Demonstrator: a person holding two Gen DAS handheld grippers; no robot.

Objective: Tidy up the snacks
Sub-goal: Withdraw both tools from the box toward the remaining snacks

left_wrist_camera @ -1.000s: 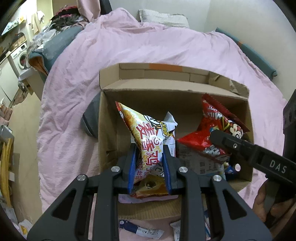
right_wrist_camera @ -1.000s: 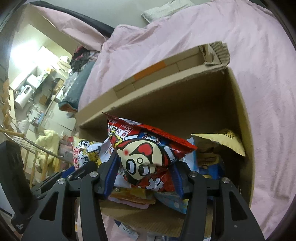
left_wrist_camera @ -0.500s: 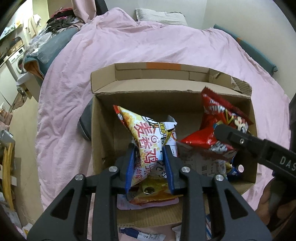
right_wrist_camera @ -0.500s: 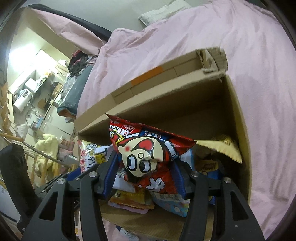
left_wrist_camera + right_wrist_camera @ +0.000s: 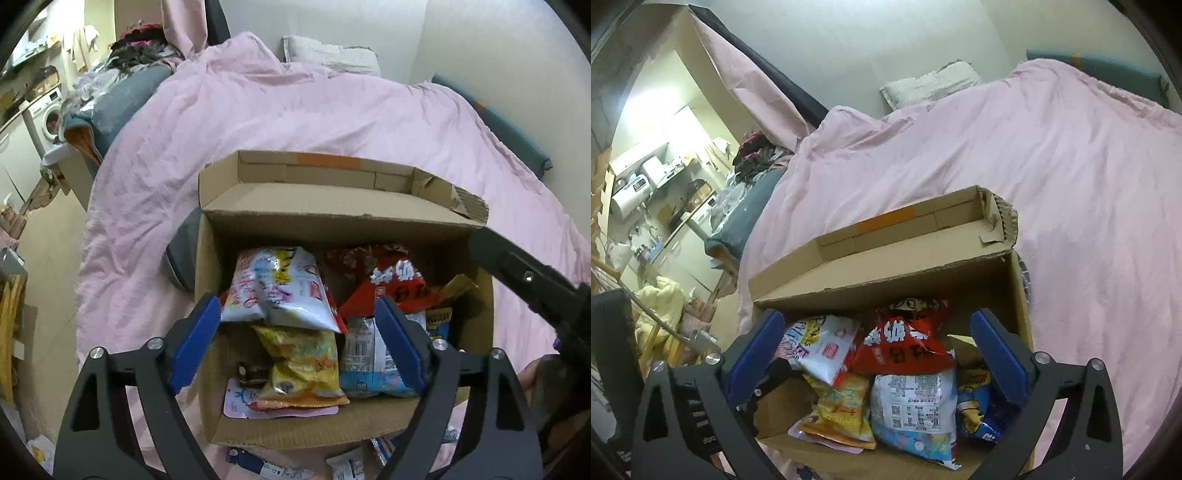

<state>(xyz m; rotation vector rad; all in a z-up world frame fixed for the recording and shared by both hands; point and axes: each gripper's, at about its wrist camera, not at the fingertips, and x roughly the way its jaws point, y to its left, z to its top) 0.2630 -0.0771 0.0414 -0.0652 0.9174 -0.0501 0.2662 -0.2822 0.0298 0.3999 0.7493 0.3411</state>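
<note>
Both jaws have just been opening: the left hand-held gripper (image 5: 295,343) and right hand-held gripper (image 5: 877,354) stand released above the cardboard box (image 5: 332,218) on the pink bed (image 5: 295,110). The white snack bag (image 5: 284,291) and red snack bag (image 5: 905,343) lie inside, on other packets.

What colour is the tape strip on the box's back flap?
Orange tape strip, clearest in the left wrist view.

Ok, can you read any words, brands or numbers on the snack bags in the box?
None reads clearly.
Red bag: large white characters, blurred.
White bag: red and yellow print, smeared.
Pale blue bag: barcode and fine print, too small.
Blue packet: lettering on yellow, illegible.
</note>
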